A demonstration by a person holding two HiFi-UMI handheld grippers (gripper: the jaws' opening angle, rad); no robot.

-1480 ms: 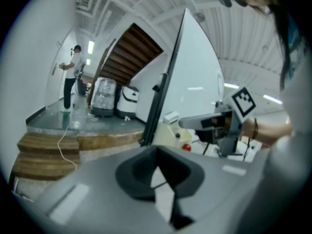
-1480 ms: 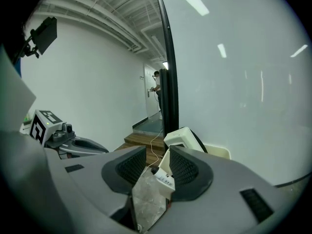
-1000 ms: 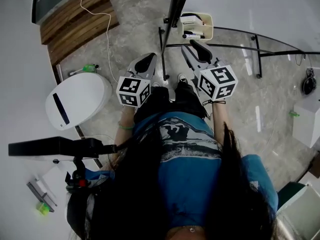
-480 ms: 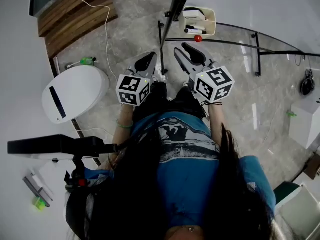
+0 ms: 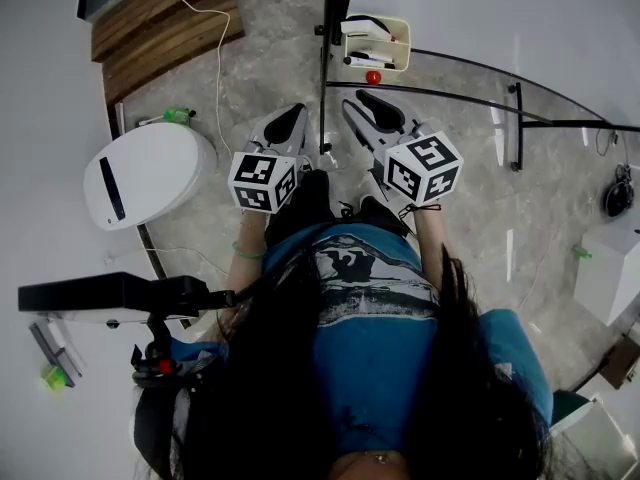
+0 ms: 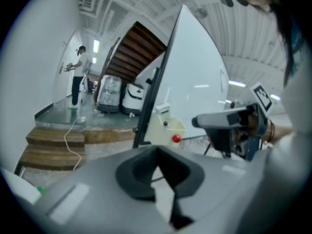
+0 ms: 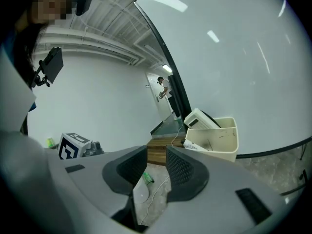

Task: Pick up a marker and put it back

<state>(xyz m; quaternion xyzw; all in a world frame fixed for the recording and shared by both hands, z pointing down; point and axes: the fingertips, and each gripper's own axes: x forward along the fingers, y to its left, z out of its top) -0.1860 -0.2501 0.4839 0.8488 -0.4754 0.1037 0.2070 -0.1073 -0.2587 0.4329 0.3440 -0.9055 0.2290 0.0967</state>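
Head view: cream tray (image 5: 404,46) hangs on the whiteboard (image 5: 500,8), take it as the landmark. Marker (image 5: 366,61) lies inside the tray, under a white eraser (image 5: 362,28) that sits in the same tray. Small red round thing (image 5: 373,76) just below the tray's front edge; can't tell what it is.

Right gripper (image 5: 363,104) is near the tray, just below it and pointing at it, not touching. Right gripper view: jaws apart with a clear gap, nothing between them, only floor showing through. They have just been closing a bit.

Left gripper (image 5: 289,125) is further from the tray, down and to its left. Left gripper view: jaw tips together, nothing held.
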